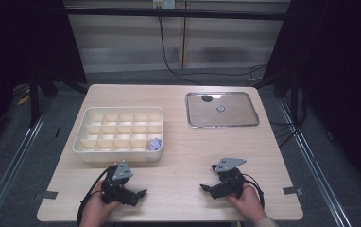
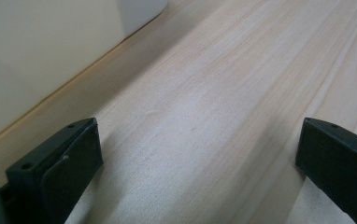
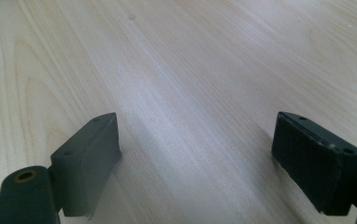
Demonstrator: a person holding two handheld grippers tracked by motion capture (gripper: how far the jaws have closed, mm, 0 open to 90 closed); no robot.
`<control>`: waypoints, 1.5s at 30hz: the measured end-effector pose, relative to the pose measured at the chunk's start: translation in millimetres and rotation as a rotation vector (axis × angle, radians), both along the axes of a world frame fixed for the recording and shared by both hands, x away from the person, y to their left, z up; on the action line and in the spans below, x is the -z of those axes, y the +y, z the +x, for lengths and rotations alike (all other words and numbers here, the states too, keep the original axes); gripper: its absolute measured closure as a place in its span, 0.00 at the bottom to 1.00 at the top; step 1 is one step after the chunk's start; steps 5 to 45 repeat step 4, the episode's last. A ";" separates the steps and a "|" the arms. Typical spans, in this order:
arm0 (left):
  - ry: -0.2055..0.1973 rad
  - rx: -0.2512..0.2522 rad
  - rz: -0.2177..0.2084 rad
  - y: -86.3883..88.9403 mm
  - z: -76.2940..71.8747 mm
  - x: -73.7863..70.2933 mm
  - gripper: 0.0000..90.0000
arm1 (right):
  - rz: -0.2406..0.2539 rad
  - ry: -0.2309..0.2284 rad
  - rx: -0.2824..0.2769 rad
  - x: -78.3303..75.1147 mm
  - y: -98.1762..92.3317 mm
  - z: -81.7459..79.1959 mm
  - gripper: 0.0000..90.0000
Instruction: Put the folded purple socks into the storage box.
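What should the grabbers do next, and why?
Probably the right gripper should reach forward to the tray, because both grippers rest open and empty on the table, and two small pieces lie in that tray: a dark one and a round one. The left gripper sits nearer the box.

A lab-style recording booth: a pale wooden desk [image 1: 178, 189] stands on grey carpet [image 1: 8, 156], black curtains [image 1: 344, 71] hang at 9 and 3 o'clock, metal floor rails [image 1: 22, 142] flank it, and a cable [image 1: 169, 61] drops down the wall at 12 o'clock.
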State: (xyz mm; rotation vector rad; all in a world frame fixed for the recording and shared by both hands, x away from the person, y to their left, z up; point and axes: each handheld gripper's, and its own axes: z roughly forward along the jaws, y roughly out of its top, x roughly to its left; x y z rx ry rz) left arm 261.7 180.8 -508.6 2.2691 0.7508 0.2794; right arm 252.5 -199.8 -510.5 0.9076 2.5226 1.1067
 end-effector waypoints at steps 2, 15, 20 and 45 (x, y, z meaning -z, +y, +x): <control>0.000 0.000 0.001 0.0 0.0 0.0 0.00 | 0.000 0.000 0.000 0.0 0.0 0.0 0.16; -0.001 -0.003 0.003 -0.1 -0.2 -0.1 0.00 | 0.000 0.001 0.000 0.0 0.0 0.0 0.16; -0.001 -0.003 0.003 -0.1 -0.2 -0.1 0.00 | 0.000 0.001 0.000 0.0 0.0 0.0 0.16; -0.001 -0.003 0.003 -0.1 -0.2 -0.1 0.00 | 0.000 0.001 0.000 0.0 0.0 0.0 0.16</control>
